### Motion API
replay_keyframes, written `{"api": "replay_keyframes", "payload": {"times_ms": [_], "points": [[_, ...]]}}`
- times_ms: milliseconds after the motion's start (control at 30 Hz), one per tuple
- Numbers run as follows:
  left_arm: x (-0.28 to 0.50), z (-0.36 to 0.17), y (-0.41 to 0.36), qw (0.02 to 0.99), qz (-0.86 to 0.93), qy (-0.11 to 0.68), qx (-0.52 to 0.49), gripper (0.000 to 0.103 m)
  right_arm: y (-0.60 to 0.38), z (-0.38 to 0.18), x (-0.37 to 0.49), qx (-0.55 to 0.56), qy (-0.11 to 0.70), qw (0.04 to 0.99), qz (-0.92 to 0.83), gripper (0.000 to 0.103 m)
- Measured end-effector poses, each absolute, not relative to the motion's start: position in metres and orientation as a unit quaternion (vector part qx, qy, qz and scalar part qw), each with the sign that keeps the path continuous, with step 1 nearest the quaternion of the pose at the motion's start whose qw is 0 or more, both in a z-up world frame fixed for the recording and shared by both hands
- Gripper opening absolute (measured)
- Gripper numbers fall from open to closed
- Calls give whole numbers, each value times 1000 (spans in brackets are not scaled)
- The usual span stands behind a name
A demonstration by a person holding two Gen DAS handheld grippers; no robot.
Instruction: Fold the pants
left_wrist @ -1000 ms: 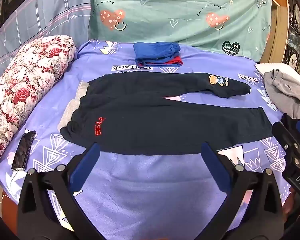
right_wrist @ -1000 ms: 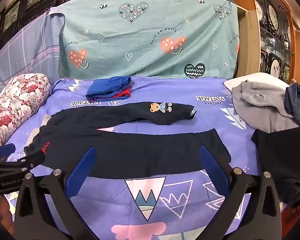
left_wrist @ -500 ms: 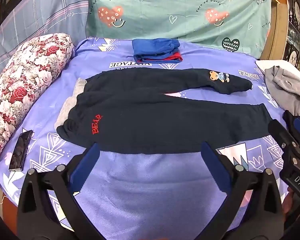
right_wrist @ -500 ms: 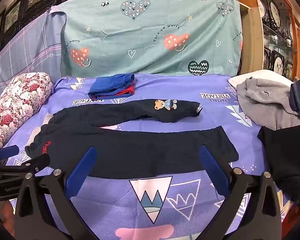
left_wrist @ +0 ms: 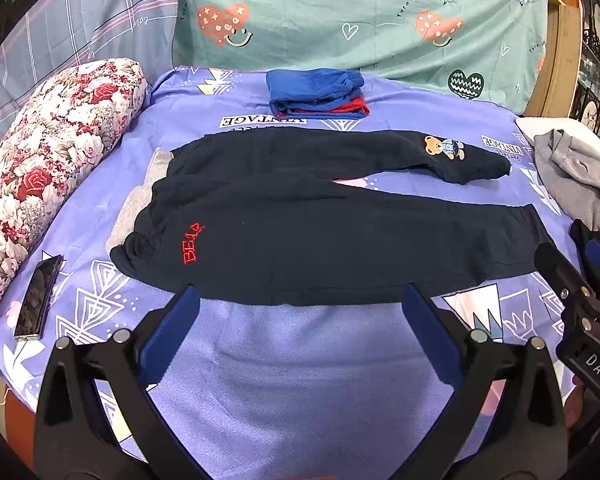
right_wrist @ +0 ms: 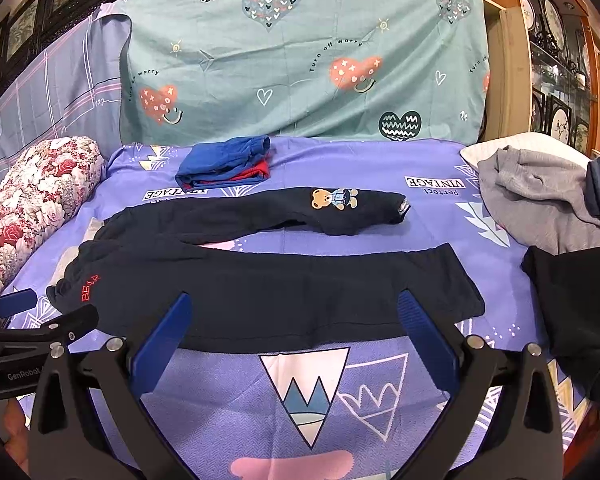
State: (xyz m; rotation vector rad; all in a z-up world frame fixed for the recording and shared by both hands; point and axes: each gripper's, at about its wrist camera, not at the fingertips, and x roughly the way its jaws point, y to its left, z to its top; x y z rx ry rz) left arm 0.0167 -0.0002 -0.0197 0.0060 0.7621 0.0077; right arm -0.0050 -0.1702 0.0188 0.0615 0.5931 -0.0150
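Dark navy pants [left_wrist: 320, 236] lie spread flat on the purple bed sheet [left_wrist: 300, 360], waist at the left with red "BEAR" lettering, legs running right; the far leg carries a bear patch. They also show in the right wrist view [right_wrist: 260, 288]. My left gripper [left_wrist: 300, 300] is open and empty, hovering just in front of the near leg's hem edge. My right gripper [right_wrist: 292, 308] is open and empty, over the near leg's front edge. The right gripper shows at the left view's right edge [left_wrist: 580, 292]; the left gripper shows at the right view's left edge [right_wrist: 40, 320].
A folded blue and red garment [left_wrist: 316, 92] lies at the back. A floral bolster [left_wrist: 48, 160] lies along the left; a phone [left_wrist: 38, 298] lies beside it. A grey garment [right_wrist: 536, 196] and a black garment [right_wrist: 576, 308] lie at the right.
Both grippers have moved slightly forward and lower toward the pants; the pants sit a little higher and larger in view. Both stay open.
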Motion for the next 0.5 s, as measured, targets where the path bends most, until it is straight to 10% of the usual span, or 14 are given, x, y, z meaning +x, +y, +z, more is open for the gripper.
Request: {"api": "replay_keyframes", "payload": {"times_ms": [500], "points": [[17,-22,2,928,5,374,1,101,-171,15,-5,32,295,955,-7,102]]}}
